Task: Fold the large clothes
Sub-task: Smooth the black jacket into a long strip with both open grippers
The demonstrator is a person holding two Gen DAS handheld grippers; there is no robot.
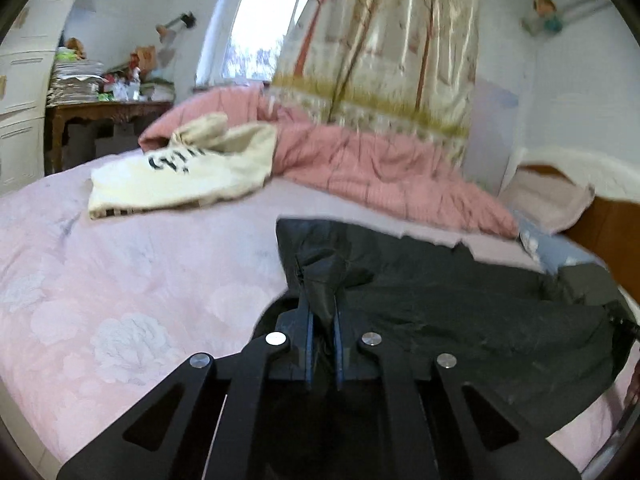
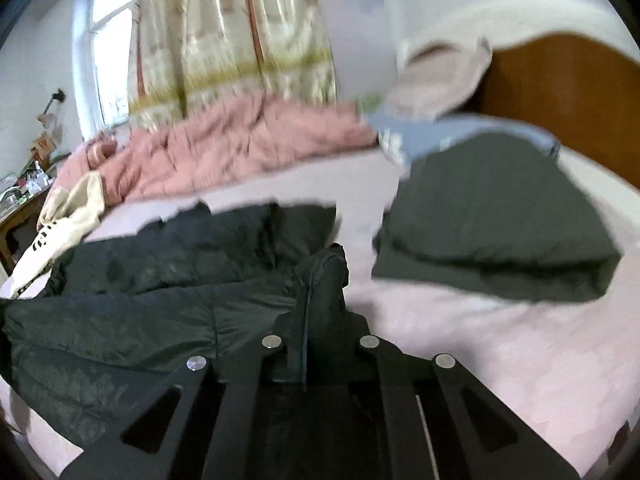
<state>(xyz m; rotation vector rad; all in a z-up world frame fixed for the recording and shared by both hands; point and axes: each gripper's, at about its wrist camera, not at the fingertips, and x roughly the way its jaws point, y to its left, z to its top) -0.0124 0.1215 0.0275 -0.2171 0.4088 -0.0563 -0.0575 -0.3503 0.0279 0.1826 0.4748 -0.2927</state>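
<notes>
The left gripper point(image 1: 322, 312) is seen clenched on a bunched fold of the black jacket point(image 1: 460, 312), with dark fabric pinched between its 2 fingers point(image 1: 307, 336). The right gripper point(image 2: 322, 300) is also clenched on the same black jacket point(image 2: 160, 280), a raised fold of it being pressed between the fingers.

The jacket is spread on the bed point(image 1: 120, 280), which is covered by a pale pink sheet with a flower pattern. In the left view the jacket lies to the right of the tool; in the right view it lies to the left. A folded dark garment point(image 2: 492, 220) is placed on the sheet to the right of the jacket, apart from it. A cream sweater point(image 1: 180, 172) with black letters is laid farther away on the bed. Behind it a pink quilt point(image 1: 380, 168) is piled, and a patterned curtain point(image 1: 380, 48) hangs beside a window point(image 1: 260, 20). A wooden headboard point(image 2: 560, 80) is seen at the right.
</notes>
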